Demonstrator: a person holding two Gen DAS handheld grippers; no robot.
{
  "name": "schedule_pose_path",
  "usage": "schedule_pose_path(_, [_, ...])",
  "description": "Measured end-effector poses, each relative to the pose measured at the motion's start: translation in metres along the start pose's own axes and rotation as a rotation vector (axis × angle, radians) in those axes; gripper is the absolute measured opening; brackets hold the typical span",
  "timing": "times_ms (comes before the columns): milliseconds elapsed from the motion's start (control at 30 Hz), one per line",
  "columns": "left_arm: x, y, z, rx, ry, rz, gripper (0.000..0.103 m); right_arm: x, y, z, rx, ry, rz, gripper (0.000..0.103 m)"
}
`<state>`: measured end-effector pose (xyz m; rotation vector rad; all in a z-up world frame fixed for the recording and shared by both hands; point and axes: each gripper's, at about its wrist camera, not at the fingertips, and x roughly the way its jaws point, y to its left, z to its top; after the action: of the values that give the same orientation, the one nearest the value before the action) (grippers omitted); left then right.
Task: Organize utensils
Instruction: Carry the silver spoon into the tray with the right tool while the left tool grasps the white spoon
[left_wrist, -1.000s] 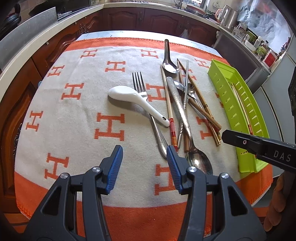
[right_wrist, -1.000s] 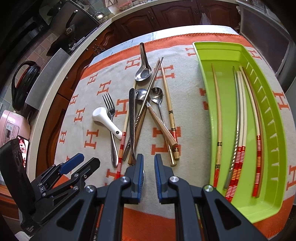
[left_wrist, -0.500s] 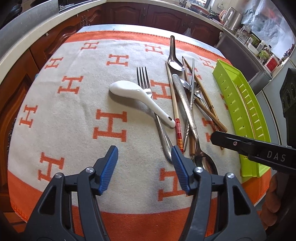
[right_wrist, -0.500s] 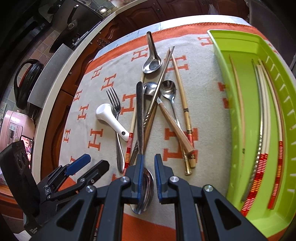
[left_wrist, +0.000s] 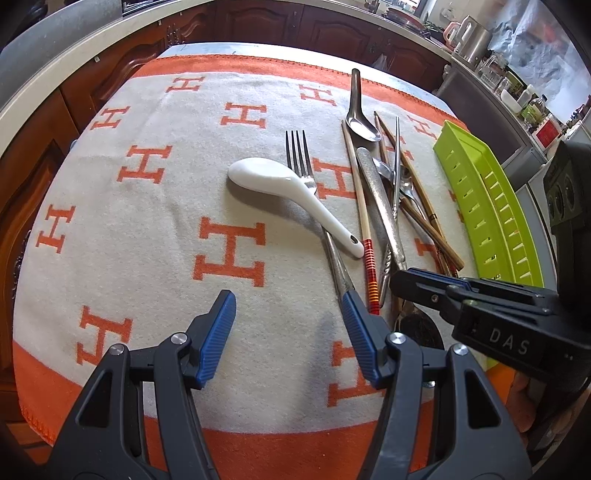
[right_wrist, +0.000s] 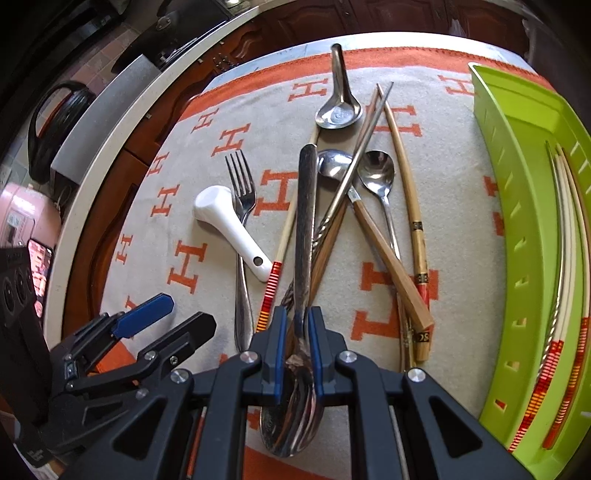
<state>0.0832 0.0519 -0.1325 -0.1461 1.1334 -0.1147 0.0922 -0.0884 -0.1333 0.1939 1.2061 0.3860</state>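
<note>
**Closing on the big spoon**

A kitchen table under an orange-and-cream towel (right_wrist: 207, 258). From its left: the left gripper (left_wrist: 288, 332) gapes empty over bare cloth; the right gripper (right_wrist: 295, 343) is closing on the large steel spoon (right_wrist: 304, 236) near the front edge. Best pinch its neck squarely, lift clear of crossed chopsticks, then carry toward the green tray (right_wrist: 517, 206) at right.

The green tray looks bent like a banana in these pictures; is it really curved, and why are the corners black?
Right wrist view: the fisheye lens bows the green tray and the counter edge; left wrist view: same bowing, with black corners where the round image ends.
</note>
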Motion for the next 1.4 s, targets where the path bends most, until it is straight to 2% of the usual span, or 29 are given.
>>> schedule_pose_path(100, [0.002, 0.0, 0.0, 0.001, 0.003, -0.003, 0.057, -0.003, 0.009, -0.003, -0.06, -0.023, -0.049, 0.005])
schedule_pose_path(300, [0.002, 0.002, 0.0, -0.002, 0.0, -0.004, 0.057, 0.002, 0.018, -0.004, -0.11, -0.021, -0.062, 0.005])
schedule_pose_path(467, [0.003, 0.005, 0.0, -0.01, -0.001, -0.001, 0.057, 0.0, 0.033, -0.01, -0.206, -0.06, -0.124, 0.005])
schedule_pose_path(567, [0.002, 0.009, 0.0, -0.022, -0.007, 0.015, 0.057, 0.001, 0.037, -0.013, -0.234, -0.052, -0.107, 0.005])
schedule_pose_path(800, [0.003, 0.014, -0.002, -0.034, -0.006, 0.004, 0.057, 0.006, 0.03, -0.01, -0.175, -0.009, -0.006, 0.007])
schedule_pose_path(1000, [0.003, 0.016, -0.002, -0.04, -0.007, 0.0, 0.057, 0.008, 0.025, -0.012, -0.129, 0.007, 0.038, 0.005])
schedule_pose_path(1400, [-0.002, 0.018, -0.002, -0.037, -0.01, 0.01, 0.057, -0.036, -0.002, -0.011, -0.008, -0.109, 0.037, 0.002])
